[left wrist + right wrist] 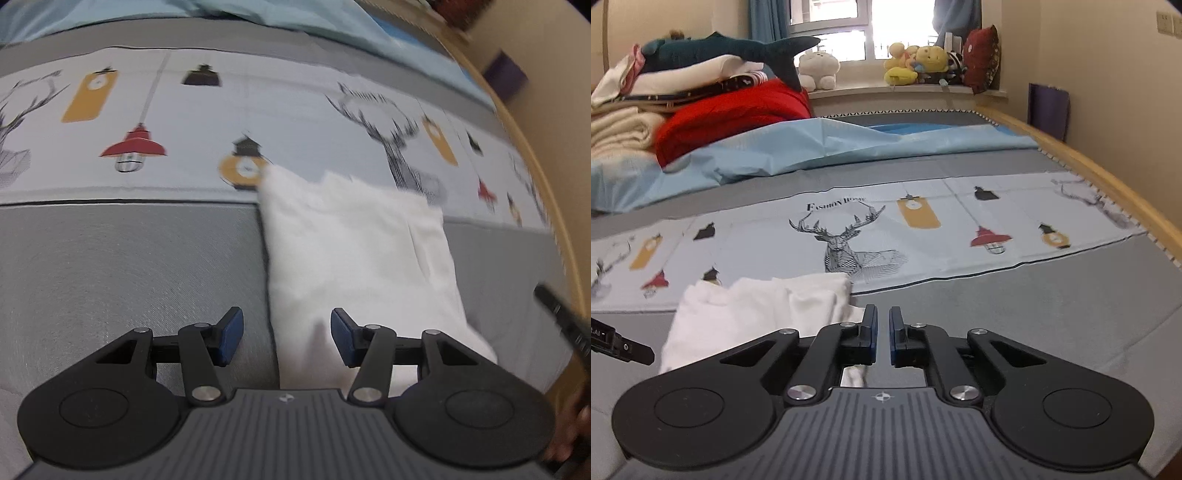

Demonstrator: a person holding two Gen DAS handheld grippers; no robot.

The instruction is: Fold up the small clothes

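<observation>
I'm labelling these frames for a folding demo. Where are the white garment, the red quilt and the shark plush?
white garment (354, 251): left wrist view, middle of the folded cloth.
red quilt (731, 114): right wrist view, its top face.
shark plush (713, 48): right wrist view, its body.

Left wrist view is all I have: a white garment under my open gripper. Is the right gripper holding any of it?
Observer: No. The right gripper is shut with nothing between its pads; the white garment lies on the bed to its left.
Operator: Any other clothes on the bed?
Observer: Yes, a pile at the far left: red fabric in front and a plush shark on top.
</observation>
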